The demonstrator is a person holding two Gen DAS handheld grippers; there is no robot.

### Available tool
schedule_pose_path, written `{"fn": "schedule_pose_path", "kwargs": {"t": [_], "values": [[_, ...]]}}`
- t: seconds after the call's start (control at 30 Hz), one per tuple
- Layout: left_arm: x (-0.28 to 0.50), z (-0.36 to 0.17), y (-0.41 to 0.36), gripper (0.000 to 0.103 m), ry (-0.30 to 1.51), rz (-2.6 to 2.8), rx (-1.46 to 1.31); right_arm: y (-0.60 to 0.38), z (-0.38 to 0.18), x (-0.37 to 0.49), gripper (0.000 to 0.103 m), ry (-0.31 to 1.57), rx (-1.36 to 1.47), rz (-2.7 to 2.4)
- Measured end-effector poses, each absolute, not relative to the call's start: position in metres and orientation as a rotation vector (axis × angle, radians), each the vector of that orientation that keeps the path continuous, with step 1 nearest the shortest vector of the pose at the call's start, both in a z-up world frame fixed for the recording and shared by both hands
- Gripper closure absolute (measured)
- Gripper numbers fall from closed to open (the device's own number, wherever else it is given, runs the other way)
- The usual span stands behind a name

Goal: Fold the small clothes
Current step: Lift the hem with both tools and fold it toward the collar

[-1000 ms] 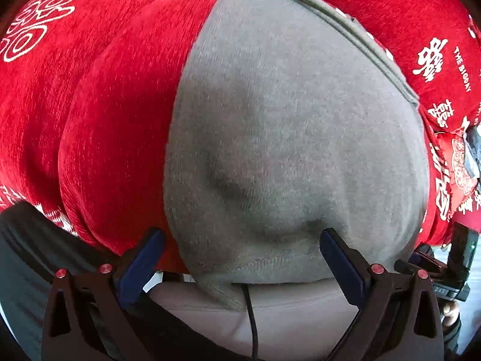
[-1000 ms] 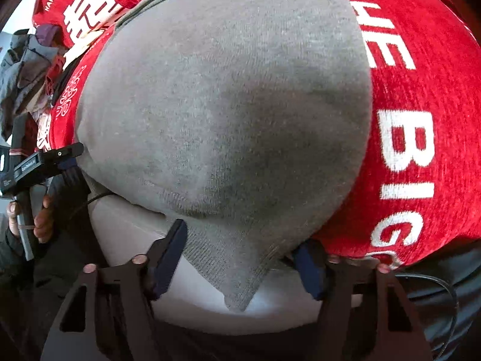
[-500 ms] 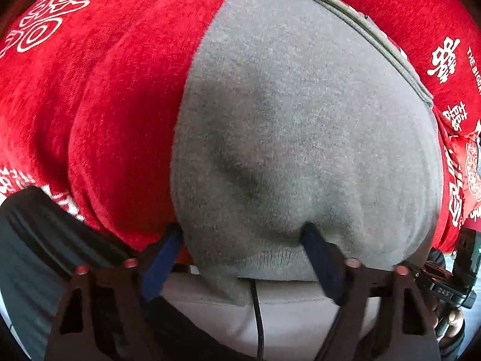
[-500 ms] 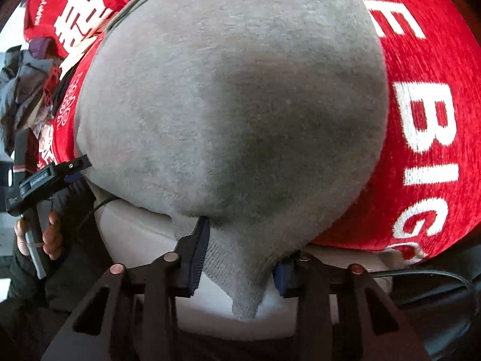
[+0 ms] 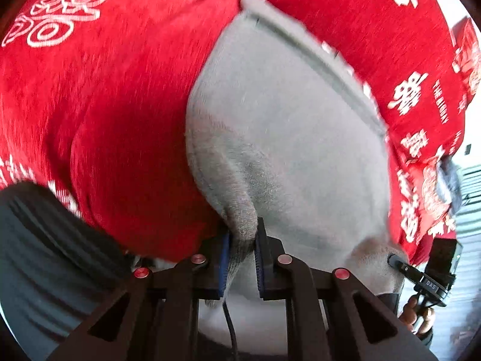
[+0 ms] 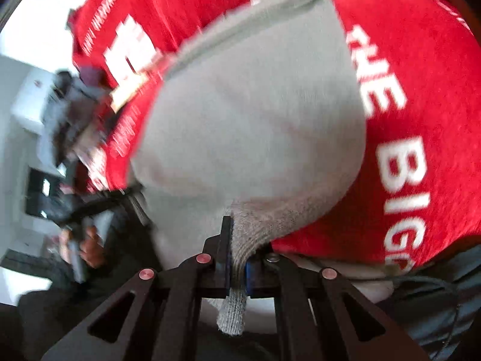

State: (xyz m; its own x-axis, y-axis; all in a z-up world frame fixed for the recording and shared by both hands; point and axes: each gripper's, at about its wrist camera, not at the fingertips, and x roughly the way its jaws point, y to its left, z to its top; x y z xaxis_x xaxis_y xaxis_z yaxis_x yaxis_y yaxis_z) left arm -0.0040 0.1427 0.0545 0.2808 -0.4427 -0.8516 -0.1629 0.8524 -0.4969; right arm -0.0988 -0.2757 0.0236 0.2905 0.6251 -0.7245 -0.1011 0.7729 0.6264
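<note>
A: Status?

B: Left gripper (image 5: 242, 258) just closed, jaws pinched tight on one near corner of the grey garment (image 5: 288, 150). Right gripper (image 6: 237, 266) just closed too, clamped on the other near corner, ribbed hem poking out below the pads.

A: Where's the garment?

B: Lying on the red cloth (image 5: 114, 120), mostly flat, far band edge up top. Near edge bunched and lifting at both grips.

A: Progress?

B: Early. Corners secured, no fold visible yet. Judging by the grips, next is carrying the near edge over toward the far band.

A: Left to do?

B: First fold, likely another, then set aside. More clothes piled at left of right view (image 6: 75, 111), blurred, can't count.
</note>
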Motion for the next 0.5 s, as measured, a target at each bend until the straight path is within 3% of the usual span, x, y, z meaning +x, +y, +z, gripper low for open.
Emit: {"fn": "schedule_pose_path", "kwargs": {"t": [0.23, 0.3, 0.37, 0.5], "values": [[0.011, 0.021, 0.143, 0.087, 1.374, -0.183, -0.640, -0.280, -0.004, -0.069, 0.096, 1.212, 0.482, 0.420], [0.009, 0.018, 0.147, 0.068, 1.373, -0.220, -0.666, -0.277, -0.006, -0.067, 0.093, 1.225, 0.483, 0.431], [0.007, 0.016, 0.152, 0.056, 1.358, -0.255, -0.729, -0.274, -0.008, -0.066, 0.092, 1.232, 0.497, 0.428], [0.006, 0.019, 0.136, 0.055, 1.370, -0.233, -0.650, -0.277, -0.008, -0.067, 0.092, 1.233, 0.517, 0.431]]}}
